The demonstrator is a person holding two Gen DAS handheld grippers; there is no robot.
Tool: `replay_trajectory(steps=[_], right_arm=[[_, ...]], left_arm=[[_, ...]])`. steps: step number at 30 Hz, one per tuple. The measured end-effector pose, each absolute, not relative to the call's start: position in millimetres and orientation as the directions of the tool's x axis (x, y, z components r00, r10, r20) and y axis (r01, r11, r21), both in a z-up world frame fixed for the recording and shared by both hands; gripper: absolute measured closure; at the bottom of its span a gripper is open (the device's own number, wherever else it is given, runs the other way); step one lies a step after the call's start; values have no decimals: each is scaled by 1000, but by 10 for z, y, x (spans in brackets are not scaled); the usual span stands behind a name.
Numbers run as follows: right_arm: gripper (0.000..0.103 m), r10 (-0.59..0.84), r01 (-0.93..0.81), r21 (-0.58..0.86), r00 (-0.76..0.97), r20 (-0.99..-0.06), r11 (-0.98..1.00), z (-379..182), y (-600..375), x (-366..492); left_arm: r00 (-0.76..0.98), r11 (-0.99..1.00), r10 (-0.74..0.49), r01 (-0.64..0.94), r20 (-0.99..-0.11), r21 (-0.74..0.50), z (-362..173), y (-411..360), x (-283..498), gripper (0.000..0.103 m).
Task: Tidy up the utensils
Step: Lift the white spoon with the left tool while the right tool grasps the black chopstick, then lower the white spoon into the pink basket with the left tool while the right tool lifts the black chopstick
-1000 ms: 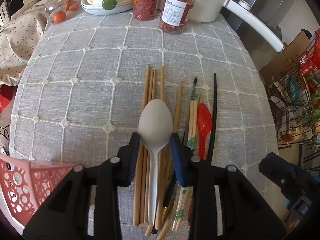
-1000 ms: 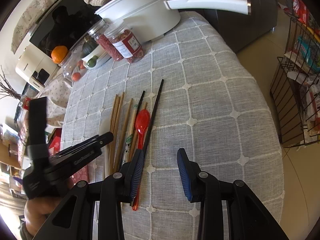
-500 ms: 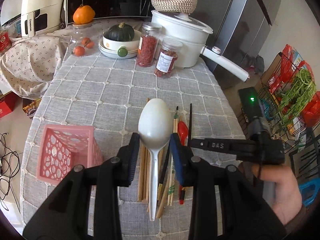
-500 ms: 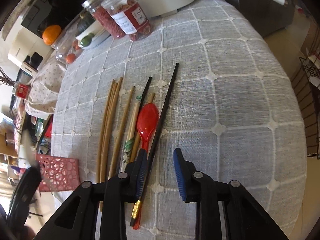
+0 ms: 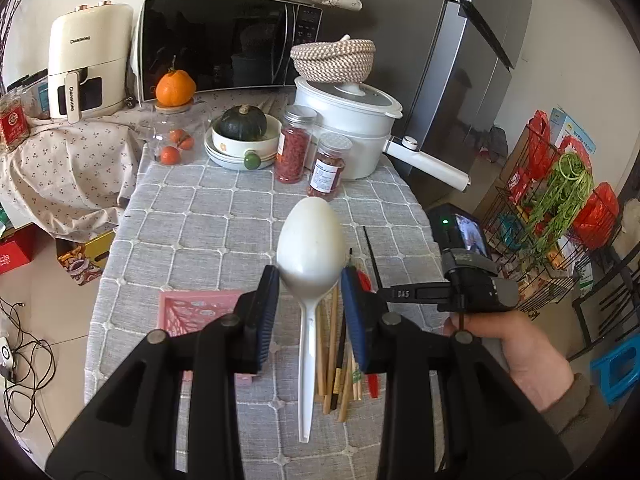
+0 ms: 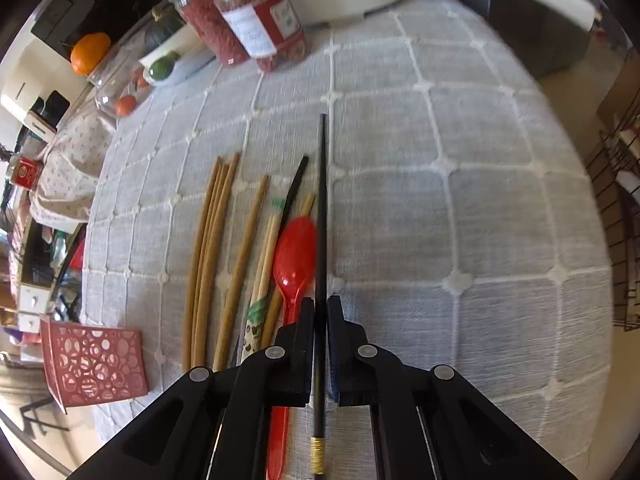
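Sorting step: left tool (image 5: 308, 280) clamps white spoon (image 5: 311, 242), right tool (image 6: 320, 320) clamps black chopstick (image 6: 321, 216). Next, drop both into pink basket (image 6: 96, 364).

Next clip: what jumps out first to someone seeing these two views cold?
The white spoon, clamped at its bowl by the left gripper and raised above the table, fills the left view's centre. In the right view, the right gripper pinches a long black chopstick beside the red spoon, with the pink basket at lower left.

Grey-clothed table (image 6: 460, 208) with chopsticks (image 6: 212, 248), red spoon (image 6: 294, 256), pink basket (image 6: 94, 364)
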State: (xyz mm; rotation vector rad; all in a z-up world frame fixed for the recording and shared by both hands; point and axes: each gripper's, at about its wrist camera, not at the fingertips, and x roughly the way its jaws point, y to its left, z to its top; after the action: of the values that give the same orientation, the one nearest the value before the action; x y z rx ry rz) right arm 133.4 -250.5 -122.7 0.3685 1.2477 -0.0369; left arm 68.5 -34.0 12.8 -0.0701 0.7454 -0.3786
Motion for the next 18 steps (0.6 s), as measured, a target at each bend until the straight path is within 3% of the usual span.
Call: replay_trajectory(steps=[3, 6, 9, 13, 18], right_arm=[[97, 145, 226, 242, 378, -915, 943, -1080, -2529, 1273], [97, 30, 226, 149, 458, -888, 963, -862, -2482, 1241], [97, 67, 206, 209, 538, -840, 956, -672, -2457, 1187], [97, 36, 186, 202, 643, -765, 962, -456, -2360, 1119], [97, 25, 155, 221, 764, -645, 963, -146, -2298, 978]], left_arm=[[682, 928, -372, 290, -630, -235, 114, -157, 720, 69], [696, 924, -382, 267, -608, -275, 158, 4, 767, 69], [723, 917, -387, 239, -573, -318, 234, 174, 780, 69], [823, 952, -284, 183, -491, -244, 333, 363, 760, 69], [856, 950, -265, 151, -443, -274, 291, 569, 826, 69]])
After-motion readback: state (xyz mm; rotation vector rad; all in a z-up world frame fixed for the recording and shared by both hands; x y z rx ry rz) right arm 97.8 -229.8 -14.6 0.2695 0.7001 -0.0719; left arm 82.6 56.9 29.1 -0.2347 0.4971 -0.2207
